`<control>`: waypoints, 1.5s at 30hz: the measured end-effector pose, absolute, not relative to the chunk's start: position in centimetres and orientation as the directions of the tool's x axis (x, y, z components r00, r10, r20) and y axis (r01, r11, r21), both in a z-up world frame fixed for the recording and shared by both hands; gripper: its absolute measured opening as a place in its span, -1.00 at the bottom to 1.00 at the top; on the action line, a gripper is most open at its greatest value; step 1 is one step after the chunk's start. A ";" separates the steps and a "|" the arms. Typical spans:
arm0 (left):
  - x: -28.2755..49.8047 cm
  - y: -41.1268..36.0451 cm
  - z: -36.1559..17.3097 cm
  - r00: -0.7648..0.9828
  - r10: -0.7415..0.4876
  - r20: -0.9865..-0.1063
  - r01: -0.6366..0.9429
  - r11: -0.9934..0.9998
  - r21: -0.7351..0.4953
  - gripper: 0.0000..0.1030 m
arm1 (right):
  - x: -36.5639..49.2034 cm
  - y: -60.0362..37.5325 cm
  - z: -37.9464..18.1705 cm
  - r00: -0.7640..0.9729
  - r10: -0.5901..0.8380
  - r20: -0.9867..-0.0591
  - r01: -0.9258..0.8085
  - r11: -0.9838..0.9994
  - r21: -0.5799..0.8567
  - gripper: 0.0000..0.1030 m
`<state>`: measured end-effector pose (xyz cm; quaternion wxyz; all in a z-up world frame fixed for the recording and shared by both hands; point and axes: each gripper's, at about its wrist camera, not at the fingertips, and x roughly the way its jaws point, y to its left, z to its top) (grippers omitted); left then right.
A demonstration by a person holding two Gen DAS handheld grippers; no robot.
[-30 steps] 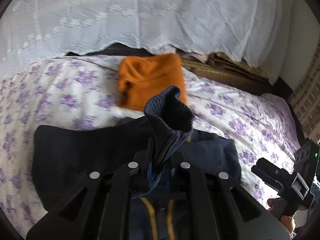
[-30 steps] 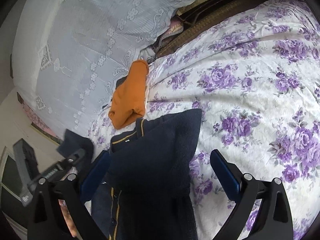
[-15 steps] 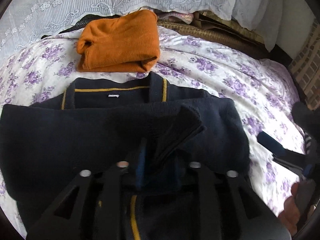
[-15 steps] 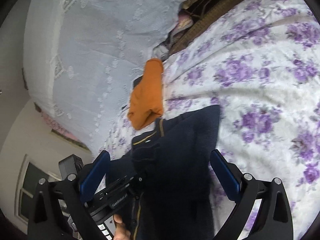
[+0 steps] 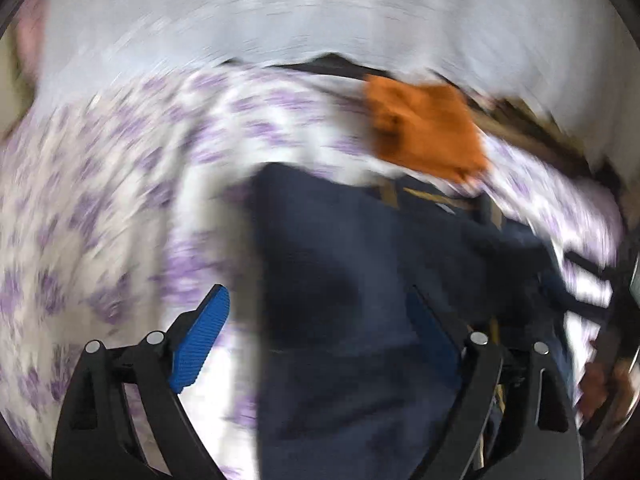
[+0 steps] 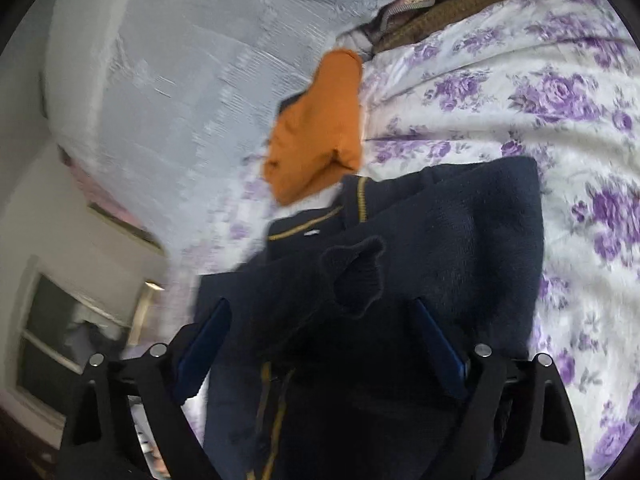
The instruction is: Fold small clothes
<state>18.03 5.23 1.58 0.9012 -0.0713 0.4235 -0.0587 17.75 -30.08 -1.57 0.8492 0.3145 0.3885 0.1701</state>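
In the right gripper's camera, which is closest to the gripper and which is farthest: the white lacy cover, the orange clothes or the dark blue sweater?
1. Dark blue sweater: between the right gripper's open fingers.
2. Orange clothes: folded, just beyond the sweater's collar.
3. White lacy cover: behind, upper left.

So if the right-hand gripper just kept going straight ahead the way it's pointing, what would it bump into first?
Most likely the navy sweater: the open right gripper points along its folded sleeve cuff, which lies right between the fingers. The orange garment lies further on. Depth is hard to judge here.
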 end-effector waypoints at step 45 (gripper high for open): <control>26.9 5.1 -2.2 0.548 0.095 -0.831 -0.058 0.995 0.075 0.91 | 19.7 -29.8 -0.9 0.683 0.333 -0.650 -0.061 0.913 0.404 -0.30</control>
